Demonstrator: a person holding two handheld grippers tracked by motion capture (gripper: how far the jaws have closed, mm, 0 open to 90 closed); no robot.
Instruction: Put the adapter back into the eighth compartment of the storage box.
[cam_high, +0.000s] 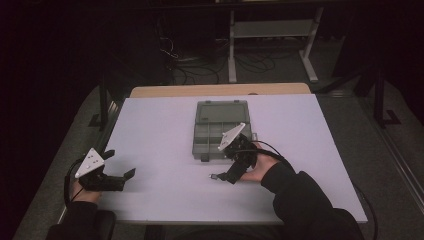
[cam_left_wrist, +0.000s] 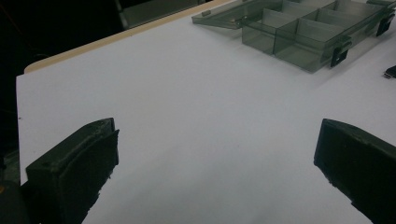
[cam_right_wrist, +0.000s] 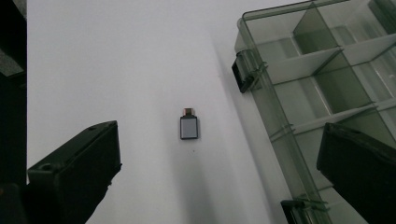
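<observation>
**Both grippers spread wide over a white tabletop, small adapter lying loose by the organiser box**

A white tabletop (cam_high: 165, 135) carries a translucent grey compartment box (cam_high: 220, 131) near its far middle, lid folded back flat behind it and the divided tray facing up. Black latches sit along the box's near wall.

The right gripper (cam_high: 226, 176) is held in the person's right hand (cam_high: 262, 167) just in front of the box's near right corner, tilted down toward the tabletop. In the right gripper view its two black jaws stand wide apart and hold nothing. Between them, flat on the white surface, lies a small grey adapter (cam_right_wrist: 188, 125) with a short metal plug at its far end; it rests just beside the box's wall (cam_right_wrist: 261, 100) without touching it, clear of both jaws. In the high view the same adapter (cam_high: 213, 176) is a small dark speck close to the gripper's tip.

The left gripper (cam_high: 120, 164) sits low near the left edge of the tabletop, well apart from the box, its jaws also wide apart and empty. The left gripper view shows bare white surface between them, with the box (cam_left_wrist: 303, 32) off at the upper right
</observation>
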